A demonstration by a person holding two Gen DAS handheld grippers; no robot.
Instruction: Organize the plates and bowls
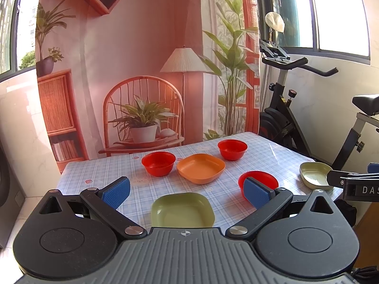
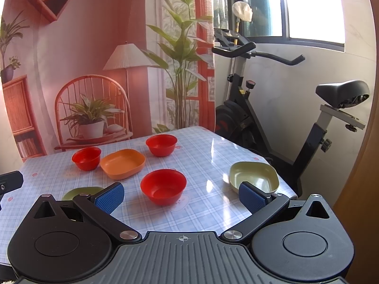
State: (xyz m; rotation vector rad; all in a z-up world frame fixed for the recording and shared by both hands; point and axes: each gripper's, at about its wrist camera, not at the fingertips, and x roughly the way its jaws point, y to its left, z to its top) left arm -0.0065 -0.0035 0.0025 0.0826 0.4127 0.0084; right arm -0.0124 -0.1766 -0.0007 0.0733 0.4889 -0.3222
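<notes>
Three red bowls stand on the checked table: a far left one (image 1: 158,163) (image 2: 86,158), a far right one (image 1: 232,149) (image 2: 161,144) and a near one (image 1: 260,179) (image 2: 163,186). An orange square plate (image 1: 200,168) (image 2: 122,163) sits between the far bowls. A green plate (image 1: 182,210) (image 2: 79,192) lies just ahead of my left gripper (image 1: 187,193), which is open and empty. A second green plate (image 1: 312,174) (image 2: 253,176) sits at the table's right edge. My right gripper (image 2: 181,200) is open and empty, just before the near red bowl.
The table (image 1: 272,156) (image 2: 208,156) has a shiny blue checked cloth. An exercise bike (image 1: 293,118) (image 2: 272,108) stands close to its right side. A printed backdrop (image 1: 142,71) hangs behind the far edge. The right gripper's body (image 1: 355,184) shows at the left wrist view's right edge.
</notes>
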